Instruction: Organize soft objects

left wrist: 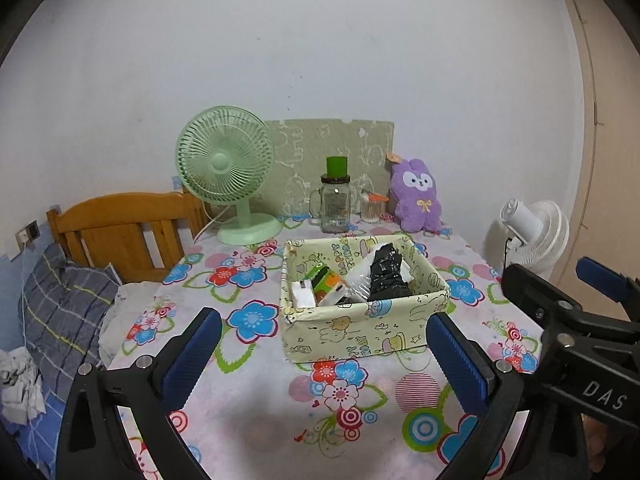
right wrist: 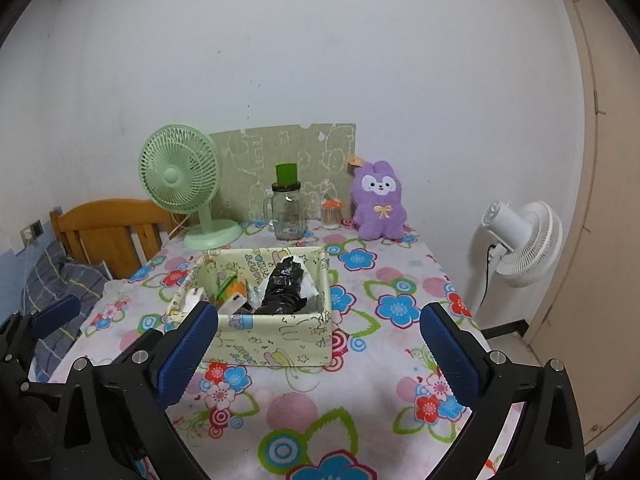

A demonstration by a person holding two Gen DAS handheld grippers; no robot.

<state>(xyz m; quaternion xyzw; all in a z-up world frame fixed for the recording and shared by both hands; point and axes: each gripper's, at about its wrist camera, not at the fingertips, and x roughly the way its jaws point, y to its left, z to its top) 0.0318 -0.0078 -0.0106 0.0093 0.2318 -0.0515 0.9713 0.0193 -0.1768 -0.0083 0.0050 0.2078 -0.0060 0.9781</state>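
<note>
A purple plush rabbit [left wrist: 417, 194] [right wrist: 379, 202] sits upright at the table's far right, against the wall. In front of it stands a pale yellow fabric storage box [left wrist: 352, 330] [right wrist: 280, 338] holding a crumpled black bag [left wrist: 387, 276] [right wrist: 286, 286], a clear wrapper, a green-orange carton [left wrist: 328, 280] and a white item. My left gripper [left wrist: 320, 354] is open just short of the box's near wall, nothing between its fingers. My right gripper [right wrist: 318, 350] is open too, its left finger overlapping the box's near left corner. The right gripper also shows in the left wrist view's right edge.
A green desk fan [left wrist: 228, 176] [right wrist: 182, 184], a glass jar mug with green lid [left wrist: 335, 200] [right wrist: 288, 210] and a cotton swab jar [left wrist: 372, 208] line the back of the flowered tablecloth [left wrist: 344, 400]. A wooden bed frame [left wrist: 120, 232] lies left, a white floor fan [right wrist: 520, 240] right.
</note>
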